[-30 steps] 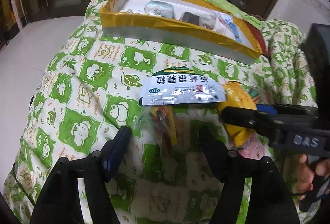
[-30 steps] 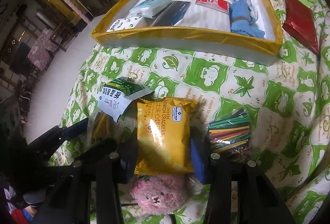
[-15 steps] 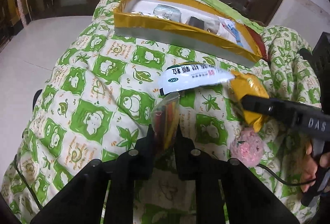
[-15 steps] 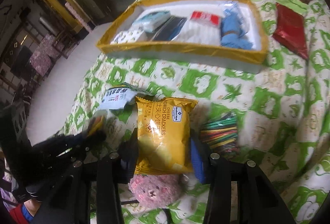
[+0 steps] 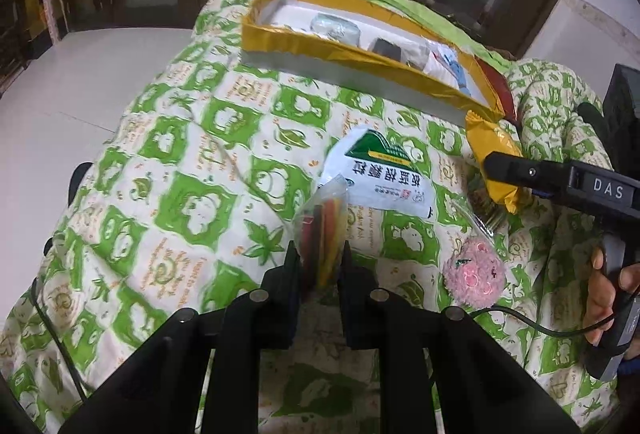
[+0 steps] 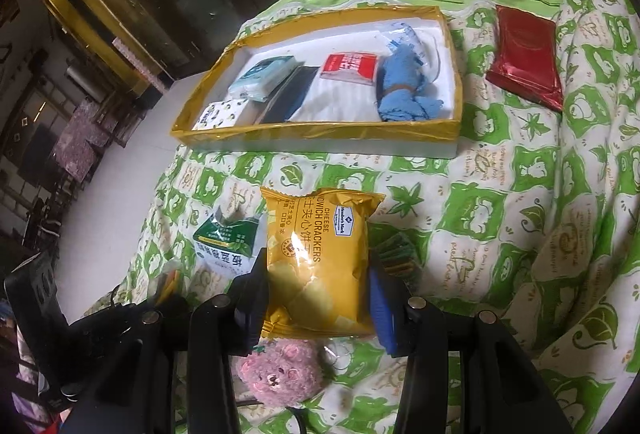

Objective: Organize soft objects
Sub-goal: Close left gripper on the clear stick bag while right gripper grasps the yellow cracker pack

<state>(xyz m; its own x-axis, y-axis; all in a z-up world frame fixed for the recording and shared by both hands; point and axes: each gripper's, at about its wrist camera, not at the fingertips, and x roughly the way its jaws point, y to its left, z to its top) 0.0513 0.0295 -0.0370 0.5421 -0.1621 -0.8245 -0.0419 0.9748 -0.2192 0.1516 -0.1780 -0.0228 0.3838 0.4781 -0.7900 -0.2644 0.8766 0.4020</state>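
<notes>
Since earlier: left gripper (image 5: 320,266) clamped clear crinkly bag of coloured sticks (image 5: 322,230), lower centre | right gripper (image 6: 316,298) grasps light, crushable yellow cracker packet (image 6: 316,254) mid-sides, centre frame | slippery film: hold gently

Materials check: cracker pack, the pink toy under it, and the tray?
Cheese cracker pack: glossy yellow plastic film, judging by the glare and crimped ends. Pink plush toy: fuzzy pile fabric, matte. Tray: looks like a white foam or card box, its rim wrapped in shiny, wrinkled yellow tape.

Cracker pack (image 6: 316,266): glossy yellow foil w/ glare. Quilt (image 6: 500,202): matt printed cloth. Pink toy (image 6: 280,370): fuzzy plush; tray rim (image 6: 320,132): shiny tape.
</notes>
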